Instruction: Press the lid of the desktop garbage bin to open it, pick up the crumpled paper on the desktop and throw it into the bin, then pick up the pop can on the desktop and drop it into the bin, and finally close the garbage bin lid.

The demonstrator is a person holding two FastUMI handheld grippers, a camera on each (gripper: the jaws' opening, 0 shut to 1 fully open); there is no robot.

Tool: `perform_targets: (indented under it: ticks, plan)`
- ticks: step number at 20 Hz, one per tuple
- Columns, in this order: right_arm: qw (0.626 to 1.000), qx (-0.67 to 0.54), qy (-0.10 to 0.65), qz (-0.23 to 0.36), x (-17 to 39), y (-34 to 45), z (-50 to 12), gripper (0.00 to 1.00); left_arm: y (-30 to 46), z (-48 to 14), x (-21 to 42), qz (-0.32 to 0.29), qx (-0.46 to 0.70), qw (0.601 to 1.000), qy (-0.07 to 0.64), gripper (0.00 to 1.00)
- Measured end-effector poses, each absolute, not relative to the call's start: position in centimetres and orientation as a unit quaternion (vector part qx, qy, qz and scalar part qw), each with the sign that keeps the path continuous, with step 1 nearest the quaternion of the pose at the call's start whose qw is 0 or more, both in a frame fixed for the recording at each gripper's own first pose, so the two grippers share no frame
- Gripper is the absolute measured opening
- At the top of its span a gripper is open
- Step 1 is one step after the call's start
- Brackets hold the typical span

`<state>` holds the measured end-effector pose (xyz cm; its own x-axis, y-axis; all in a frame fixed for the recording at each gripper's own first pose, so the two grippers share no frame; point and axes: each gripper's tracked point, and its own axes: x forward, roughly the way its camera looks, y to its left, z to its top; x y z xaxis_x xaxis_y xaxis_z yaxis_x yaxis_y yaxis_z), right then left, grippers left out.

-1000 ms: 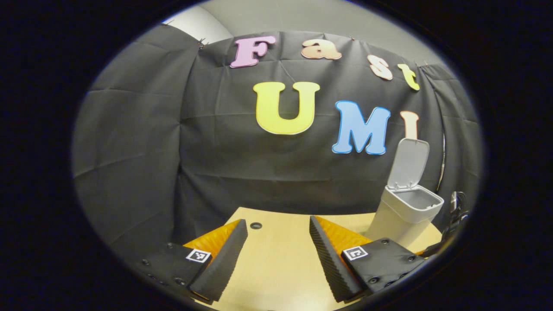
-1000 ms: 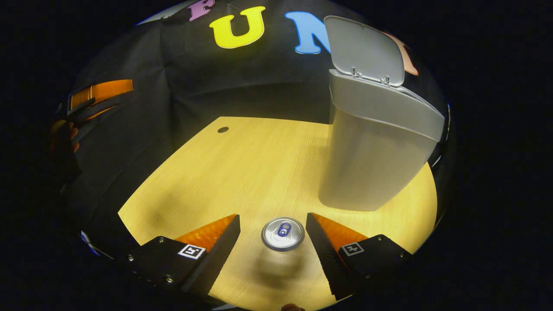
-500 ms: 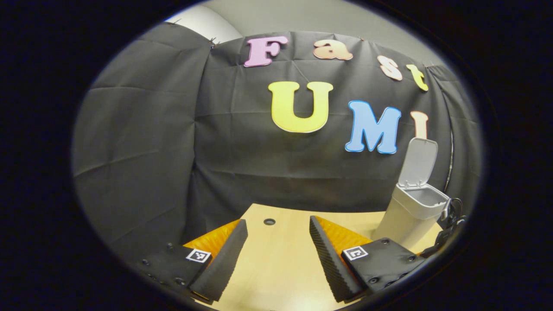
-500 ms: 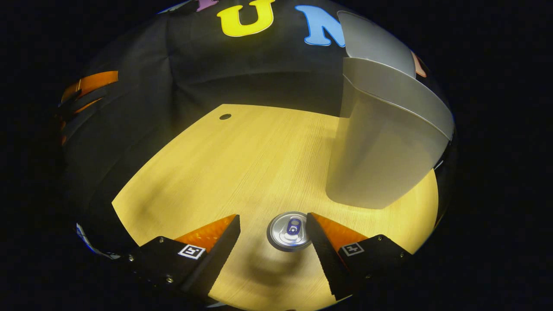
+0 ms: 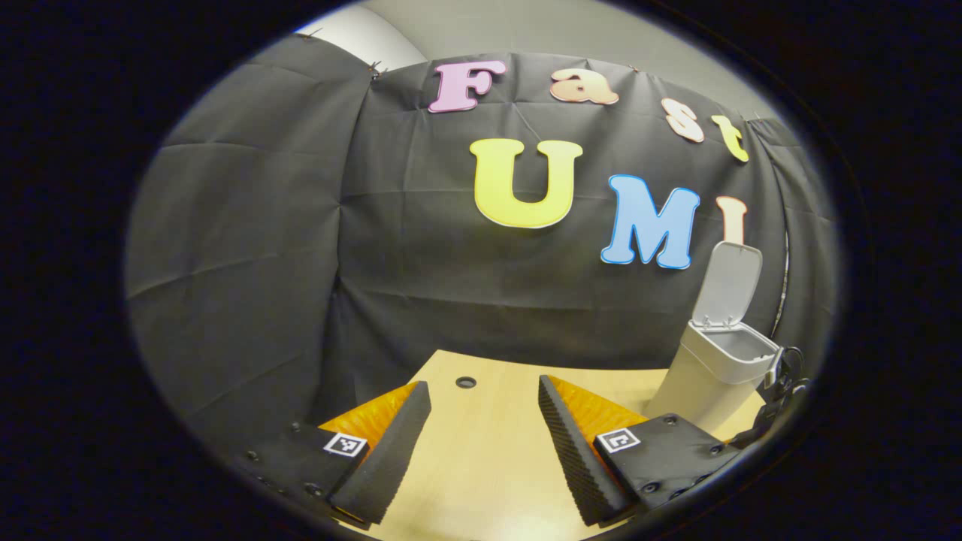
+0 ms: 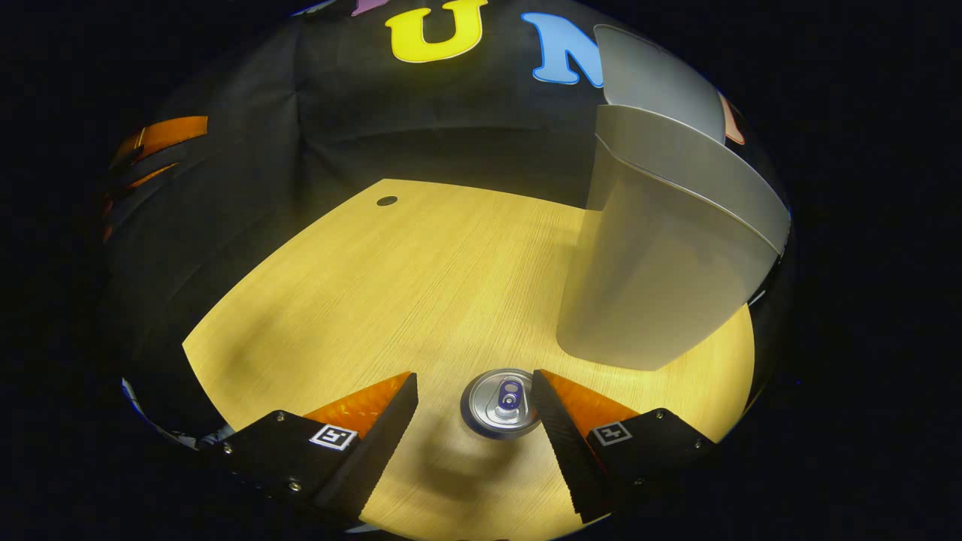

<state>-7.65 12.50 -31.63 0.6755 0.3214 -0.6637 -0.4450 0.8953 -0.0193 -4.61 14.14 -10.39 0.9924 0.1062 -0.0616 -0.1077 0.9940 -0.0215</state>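
Observation:
In the right gripper view a pop can (image 6: 502,400) stands upright on the wooden desk (image 6: 391,285), seen from above with its pull tab showing. My right gripper (image 6: 473,409) is open around it; the can sits close against the right finger, with a wide gap to the left finger. The grey bin (image 6: 661,263) stands just beyond to the right, its lid (image 6: 654,83) raised. In the left gripper view the bin (image 5: 714,368) stands at the far right with the lid (image 5: 727,282) up, and my left gripper (image 5: 485,421) hangs open over the desk with nothing between its fingers.
A small round hole (image 6: 386,201) marks the desk's far left corner. The other gripper (image 6: 150,150) shows dimly at the left edge of the right gripper view. A black clamp with cables (image 5: 782,383) sits behind the bin.
The right gripper has come lower and shifted left relative to the can, so the can now lies against its right finger. The left gripper view swung slightly left; the bin moved toward its right edge.

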Motion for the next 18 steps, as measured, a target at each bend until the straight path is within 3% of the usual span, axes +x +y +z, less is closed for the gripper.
perform_targets:
  ticks: [11,12,13,18]
  plan:
    - [0.904,-0.092,0.368,0.197,-7.1,11.2,-33.2,0.97,13.6,-10.8,-4.2,0.049,-0.008,0.998,0.037,0.96]
    - [0.905,-0.090,0.367,0.197,-7.1,11.2,-33.1,0.92,13.6,-11.6,-3.1,0.049,-0.008,0.998,0.038,0.96]
    - [0.904,-0.085,0.369,0.201,-7.1,11.4,-33.0,0.79,13.5,-11.7,-3.1,0.048,-0.009,0.998,0.039,0.96]
    - [0.914,-0.067,0.347,0.201,-6.5,11.2,-30.8,0.72,13.1,-11.9,-2.5,0.041,-0.011,0.998,0.042,0.96]
